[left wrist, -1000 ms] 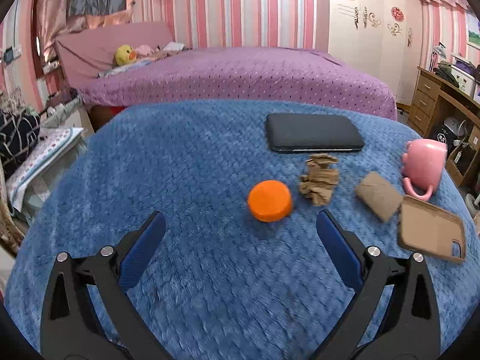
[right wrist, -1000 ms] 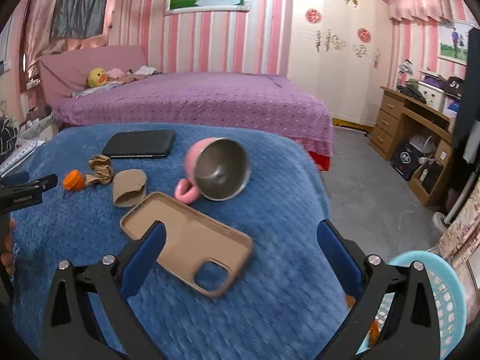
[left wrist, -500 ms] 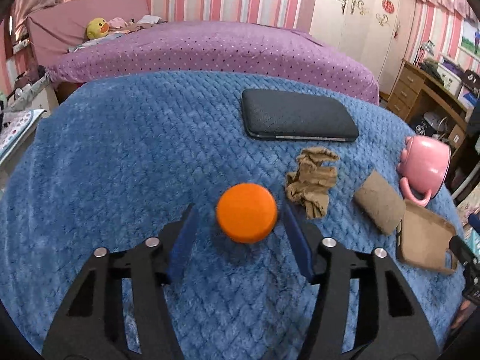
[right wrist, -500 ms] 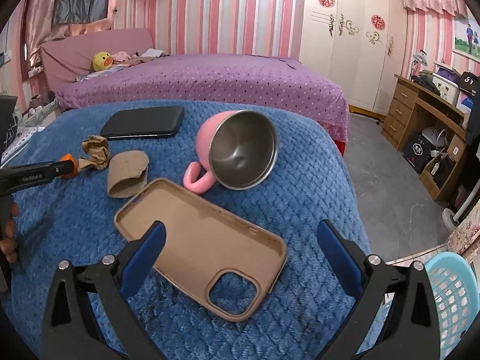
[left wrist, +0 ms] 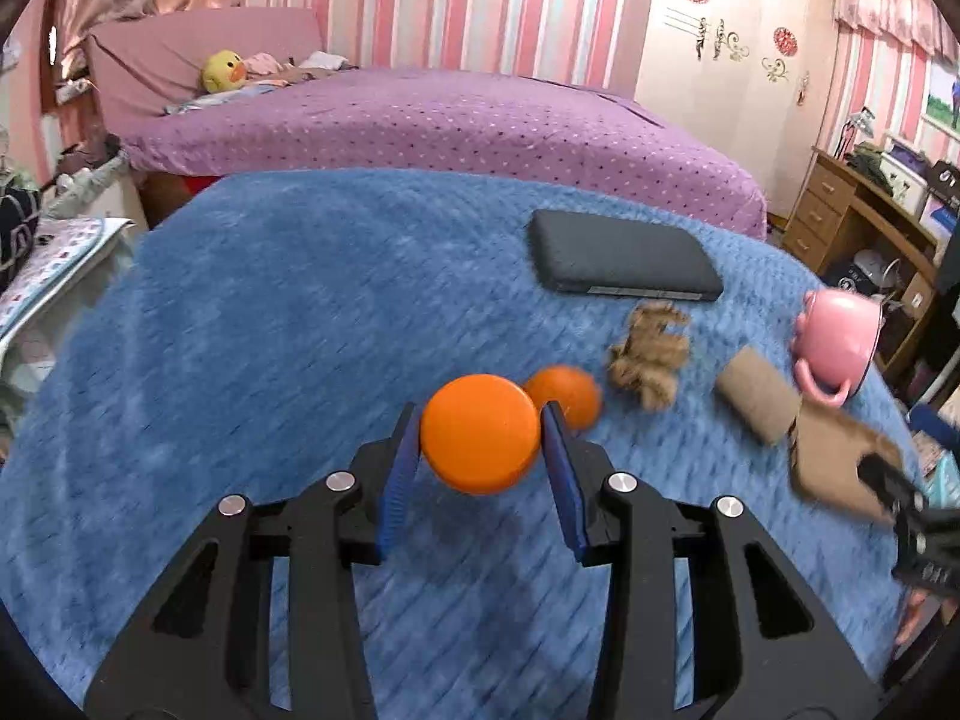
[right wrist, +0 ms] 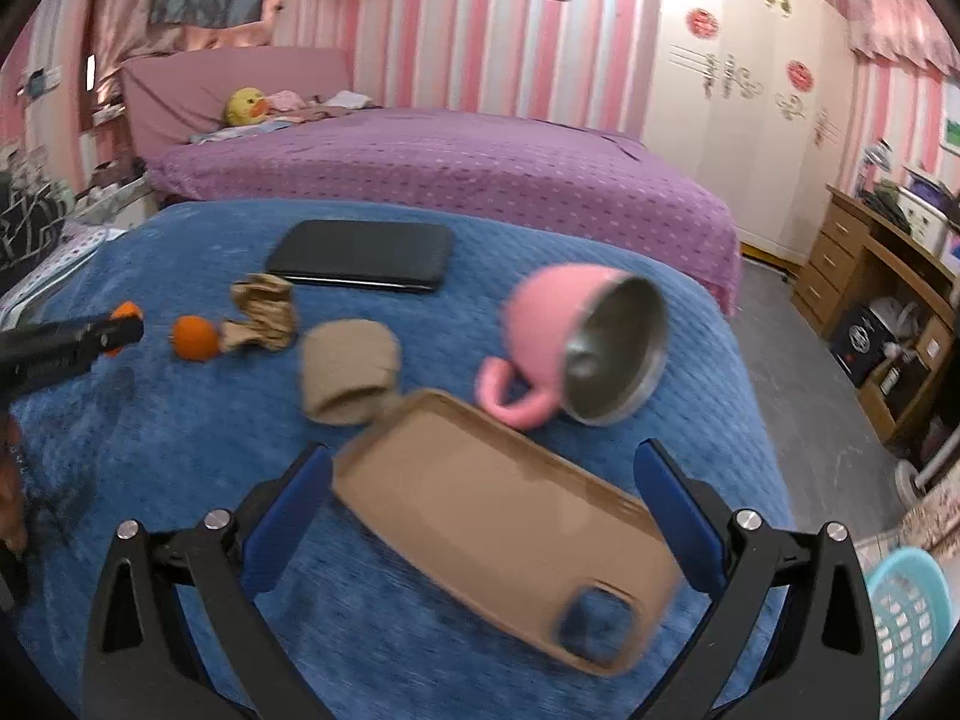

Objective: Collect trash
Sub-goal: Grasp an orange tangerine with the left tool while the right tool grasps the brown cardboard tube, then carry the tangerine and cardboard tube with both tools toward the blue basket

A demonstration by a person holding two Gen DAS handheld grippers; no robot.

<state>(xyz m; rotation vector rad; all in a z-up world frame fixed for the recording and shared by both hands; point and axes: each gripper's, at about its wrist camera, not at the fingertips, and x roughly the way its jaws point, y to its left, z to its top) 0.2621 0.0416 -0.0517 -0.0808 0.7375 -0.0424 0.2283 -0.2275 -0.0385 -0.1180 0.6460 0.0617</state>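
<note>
My left gripper (left wrist: 480, 415) has an orange cap (left wrist: 477, 441) between its blue pads; the jaws are closing and both pads touch its sides, holding it just above the blue blanket (left wrist: 270, 330). A second orange piece (left wrist: 567, 396) lies right behind it. Further right lie crumpled brown paper (left wrist: 651, 354) and a flattened cardboard tube (left wrist: 756, 393). My right gripper (right wrist: 483, 468) is open, its fingers either side of the near end of a tan phone case (right wrist: 504, 534) without touching it. The right wrist view also shows the paper (right wrist: 264, 312) and tube (right wrist: 348, 372).
A pink mug (right wrist: 558, 324) lies on its side beyond the phone case. A black phone (right wrist: 366, 255) rests further back. A light blue basket (right wrist: 906, 612) stands on the floor at the right. A purple bed (left wrist: 450, 120) is behind, and a wooden desk (right wrist: 870, 276) at the right.
The left jaws went from wide open to closed around the orange cap and raised it, leaving a second orange piece on the blanket. The right gripper moved in over the phone case.
</note>
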